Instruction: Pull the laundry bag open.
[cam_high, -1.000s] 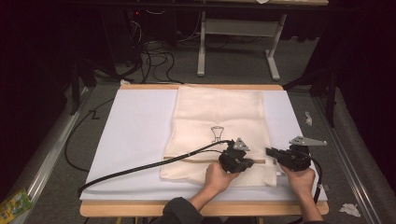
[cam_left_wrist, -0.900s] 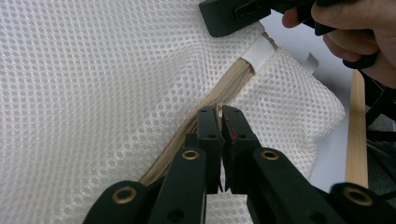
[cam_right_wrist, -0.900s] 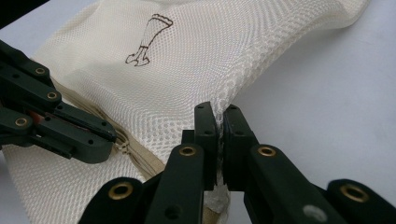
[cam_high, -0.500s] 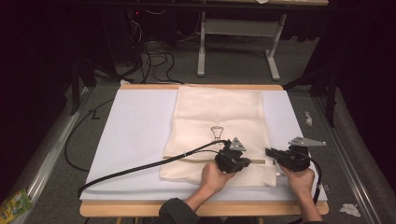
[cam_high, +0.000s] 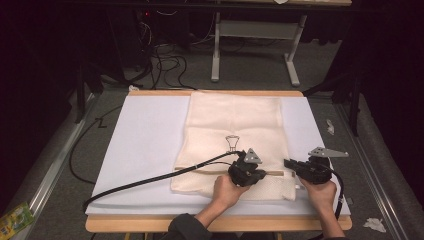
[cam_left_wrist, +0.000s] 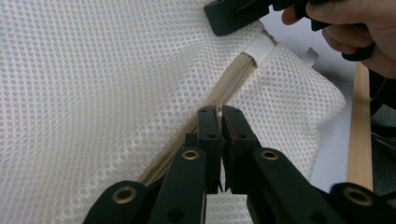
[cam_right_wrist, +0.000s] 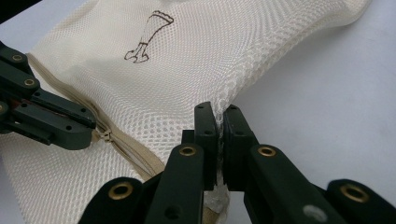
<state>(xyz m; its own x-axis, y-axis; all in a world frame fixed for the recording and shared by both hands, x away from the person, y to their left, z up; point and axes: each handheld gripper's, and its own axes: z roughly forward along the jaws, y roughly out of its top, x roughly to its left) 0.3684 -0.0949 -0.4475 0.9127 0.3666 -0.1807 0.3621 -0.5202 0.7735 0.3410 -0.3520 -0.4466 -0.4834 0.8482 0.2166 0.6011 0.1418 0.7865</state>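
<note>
Left tongs (cam_left_wrist: 220, 114) are pinched on the zipper (cam_left_wrist: 187, 140) of the cream mesh laundry bag (cam_high: 232, 130), and the right tongs (cam_right_wrist: 219, 116) are clamped on the bag's mesh edge. The bag lies flat on the white desk (cam_high: 145, 140), near its front edge; can't tell if anything's inside.
</note>
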